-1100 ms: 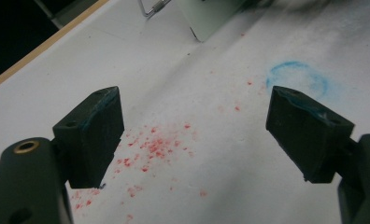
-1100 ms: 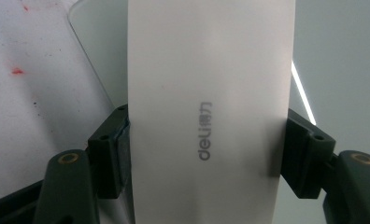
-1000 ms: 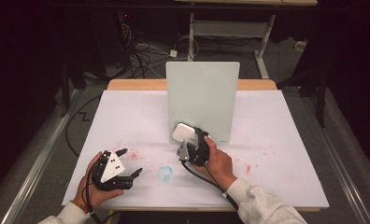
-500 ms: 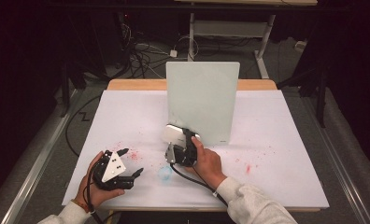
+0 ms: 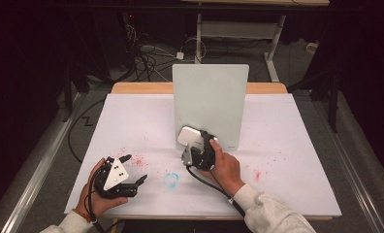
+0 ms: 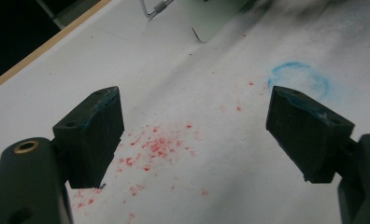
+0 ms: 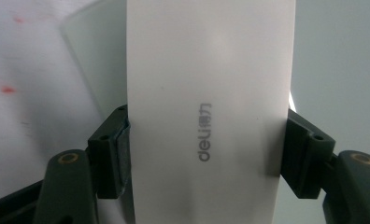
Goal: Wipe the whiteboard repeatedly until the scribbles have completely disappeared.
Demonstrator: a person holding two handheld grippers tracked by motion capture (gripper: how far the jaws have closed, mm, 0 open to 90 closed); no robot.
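**White eraser held against the whiteboard**

The right gripper point(image 5: 192, 148) clamps a white eraser point(image 7: 210, 107) at the lower left of the upright whiteboard point(image 5: 210, 104). The left gripper point(image 5: 124, 171), open and empty, rests well left of the board. Pressing hard could tip the board backward.

One upright white board point(image 5: 210, 104), one white eraser point(image 5: 188, 136), two claws, left point(image 5: 134, 169) and right point(image 5: 186, 147), one blue chalk ring point(image 5: 171, 179), on one bench point(image 5: 296, 145).
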